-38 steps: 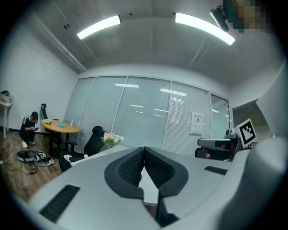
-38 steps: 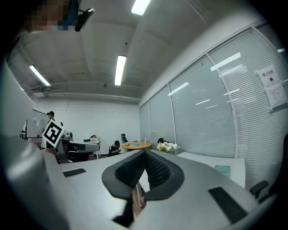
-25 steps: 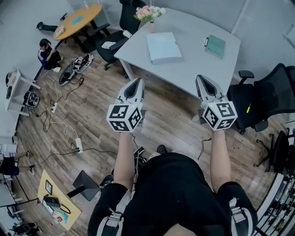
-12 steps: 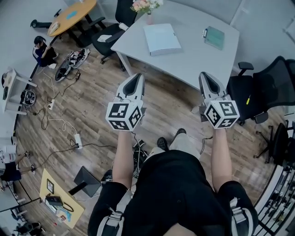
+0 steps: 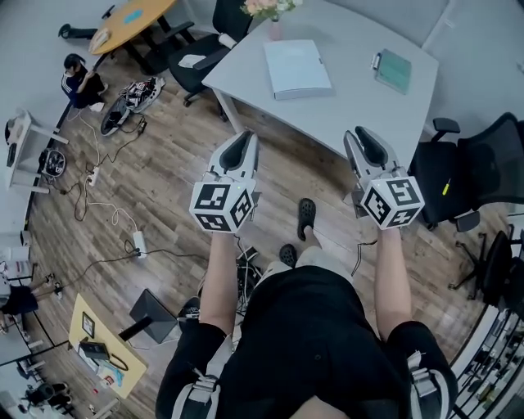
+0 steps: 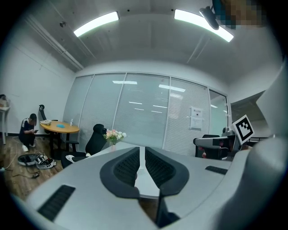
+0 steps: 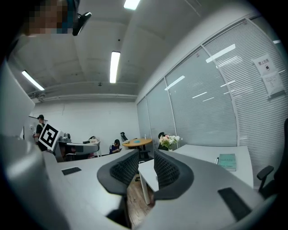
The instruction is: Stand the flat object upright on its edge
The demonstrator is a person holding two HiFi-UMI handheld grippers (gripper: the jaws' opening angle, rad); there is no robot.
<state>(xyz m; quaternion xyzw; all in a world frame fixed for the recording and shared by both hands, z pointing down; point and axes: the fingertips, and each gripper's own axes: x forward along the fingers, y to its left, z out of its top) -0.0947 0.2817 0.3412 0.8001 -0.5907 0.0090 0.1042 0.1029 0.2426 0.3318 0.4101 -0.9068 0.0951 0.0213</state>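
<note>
Binder (image 5: pixel 298 69) lies flat on table (image 5: pixel 352 114), approach seemingly in hand: left gripper (image 5: pixel 242 139) closed, right gripper (image 5: pixel 360 136) empty, jaws just opening; next needs reaching its edge.

The flowers (image 5: pixel 268 6) and the round orange table (image 5: pixel 129 18) are cut off by the head view's top edge.

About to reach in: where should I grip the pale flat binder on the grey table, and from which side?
Probably the near edge of the pale flat binder, coming in low from the person's side of the grey table. It lies flat, so only its thin edges offer a bite, and that edge faces you with nothing in front.
</note>
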